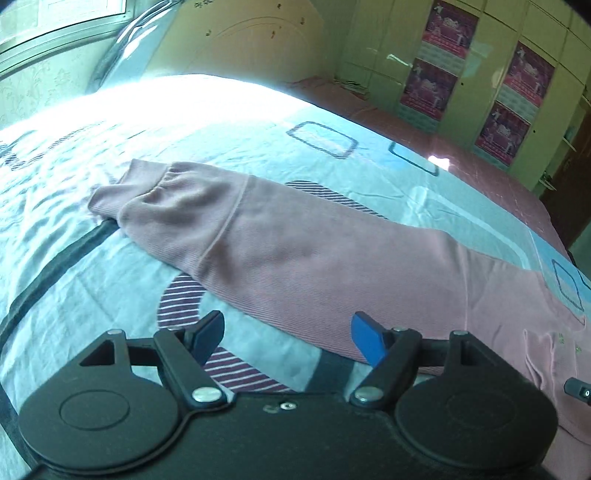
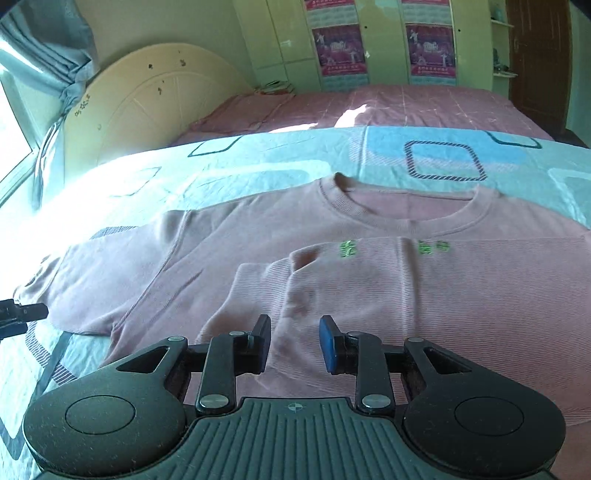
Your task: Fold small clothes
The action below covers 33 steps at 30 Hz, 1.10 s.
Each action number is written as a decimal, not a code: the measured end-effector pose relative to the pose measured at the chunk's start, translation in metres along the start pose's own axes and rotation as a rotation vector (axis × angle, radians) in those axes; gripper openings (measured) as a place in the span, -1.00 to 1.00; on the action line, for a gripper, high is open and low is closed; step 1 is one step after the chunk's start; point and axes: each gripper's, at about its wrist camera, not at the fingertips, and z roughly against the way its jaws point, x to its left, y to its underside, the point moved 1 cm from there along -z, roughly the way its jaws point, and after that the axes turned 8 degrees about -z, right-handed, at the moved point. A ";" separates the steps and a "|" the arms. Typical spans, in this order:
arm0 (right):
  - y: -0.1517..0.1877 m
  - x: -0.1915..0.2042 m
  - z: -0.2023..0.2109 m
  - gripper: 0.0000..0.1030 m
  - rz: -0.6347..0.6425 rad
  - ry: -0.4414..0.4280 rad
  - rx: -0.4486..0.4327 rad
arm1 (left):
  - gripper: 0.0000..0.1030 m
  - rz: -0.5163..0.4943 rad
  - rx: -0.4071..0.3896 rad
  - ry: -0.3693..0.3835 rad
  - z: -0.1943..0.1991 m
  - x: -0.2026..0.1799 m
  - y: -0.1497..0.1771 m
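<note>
A pink long-sleeved shirt (image 2: 461,295) lies face up on the light blue bed sheet (image 2: 295,158), its round neckline (image 2: 406,218) toward the far side. One sleeve (image 2: 258,291) is folded across the chest, cuff near the small green embroidery (image 2: 432,246). The other sleeve (image 1: 295,251) stretches out flat to the left and ends in a ribbed cuff (image 1: 147,195). My left gripper (image 1: 286,325) hovers open over that sleeve's near edge, holding nothing. My right gripper (image 2: 295,325) is open a little above the folded sleeve, with no cloth pinched.
A cream headboard (image 2: 147,103) and a pink bedspread (image 2: 406,107) lie beyond the sheet. Wardrobe doors with posters (image 2: 340,48) and a dark door (image 2: 535,55) line the far wall. A curtain (image 2: 48,55) and a bright window (image 1: 55,22) are on the left.
</note>
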 end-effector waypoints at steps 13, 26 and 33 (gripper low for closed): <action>0.010 0.018 -0.033 -0.35 0.011 0.119 0.027 | 0.30 0.237 -0.015 -0.037 -0.053 0.095 -0.025; 0.007 0.006 -0.014 -0.35 -0.094 0.059 -0.039 | -0.87 0.276 -0.160 -0.067 -0.046 0.096 -0.040; -0.001 -0.019 0.014 -0.35 -0.151 0.047 -0.086 | -0.87 -0.045 -0.319 0.170 0.019 -0.026 -0.062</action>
